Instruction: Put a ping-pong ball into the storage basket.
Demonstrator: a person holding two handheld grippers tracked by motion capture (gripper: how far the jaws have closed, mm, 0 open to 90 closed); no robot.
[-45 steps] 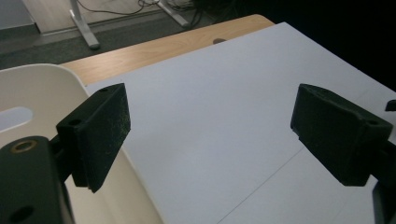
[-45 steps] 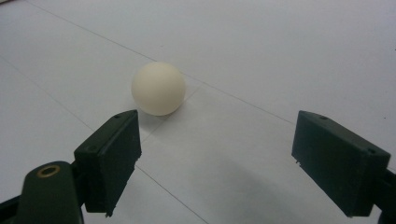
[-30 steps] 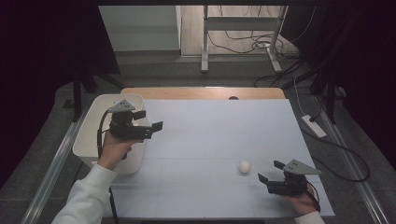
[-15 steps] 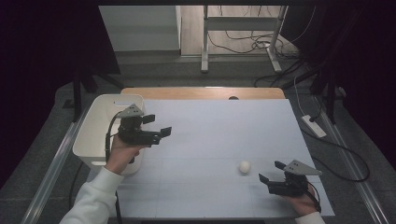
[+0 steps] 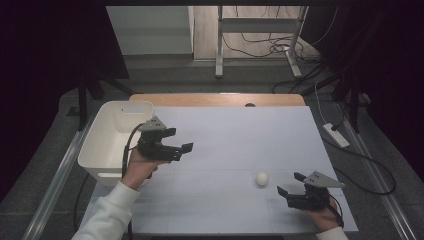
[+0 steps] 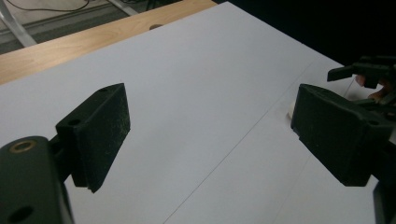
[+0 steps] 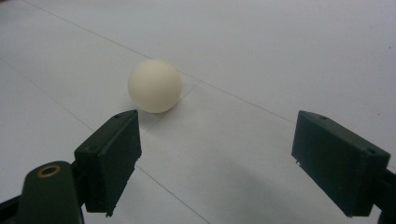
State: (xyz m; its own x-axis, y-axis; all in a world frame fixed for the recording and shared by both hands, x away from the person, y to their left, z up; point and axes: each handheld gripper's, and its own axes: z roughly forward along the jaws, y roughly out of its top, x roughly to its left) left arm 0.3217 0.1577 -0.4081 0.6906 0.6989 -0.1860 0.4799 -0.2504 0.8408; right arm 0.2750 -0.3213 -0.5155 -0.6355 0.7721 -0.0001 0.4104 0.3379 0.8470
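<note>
Writing: none can be read.
Ball: small cream-white round ball (image 5: 262, 178) is seen near the desk's (image 5: 240, 135) front right corner.
Right tool (image 5: 291, 184): jaws held apart, ball just ahead.
Left tool (image 5: 183, 151): jaws apart, nothing held, near the left edge.

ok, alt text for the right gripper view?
A small white ball rests on the white table surface, just ahead of the right gripper and toward its left jaw. The two black jaws stand wide open, empty, not touching the ball.
</note>
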